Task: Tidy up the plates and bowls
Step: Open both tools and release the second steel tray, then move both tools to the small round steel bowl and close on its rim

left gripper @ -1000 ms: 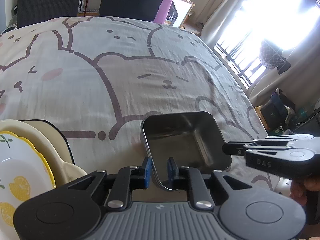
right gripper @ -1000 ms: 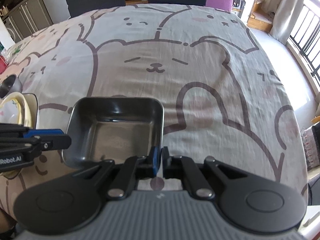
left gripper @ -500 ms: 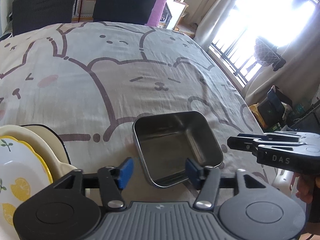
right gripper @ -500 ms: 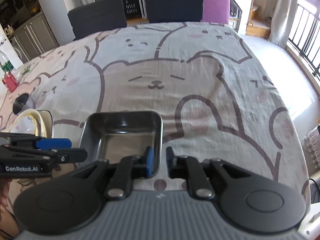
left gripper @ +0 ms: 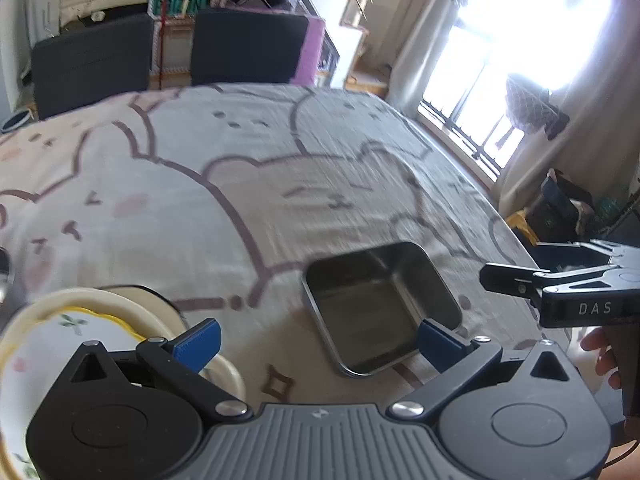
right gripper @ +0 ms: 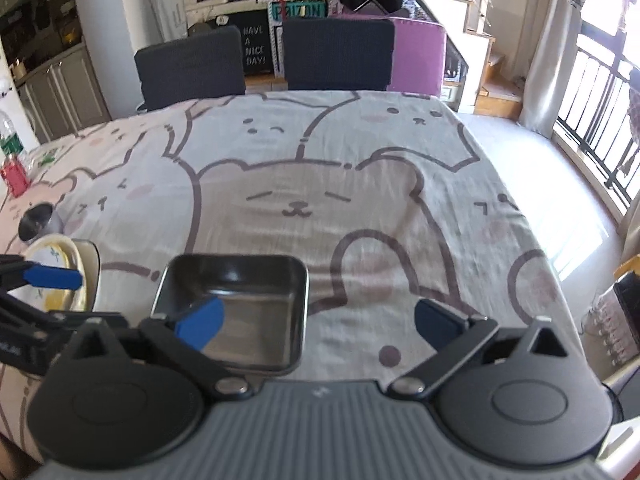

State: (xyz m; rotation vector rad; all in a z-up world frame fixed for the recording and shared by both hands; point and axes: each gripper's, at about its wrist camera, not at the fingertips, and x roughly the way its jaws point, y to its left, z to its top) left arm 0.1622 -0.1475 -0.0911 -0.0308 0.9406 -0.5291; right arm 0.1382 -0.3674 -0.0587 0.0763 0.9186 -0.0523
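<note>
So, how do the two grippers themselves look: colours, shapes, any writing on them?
Both are alike: the left gripper and the right gripper have black linkage arms with silver pivot screws, blue pads on the fingers, round black side housings and a ribbed grey centre plate. White letters "DAS" mark the right one's side. No cables or sleeves are visible.

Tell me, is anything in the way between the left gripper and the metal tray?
Nothing visible. The left gripper is open, and the metal tray sits on the tablecloth just ahead of its fingers. The plates are off to the left, apart from the tray, and the right gripper is to the right.
</note>
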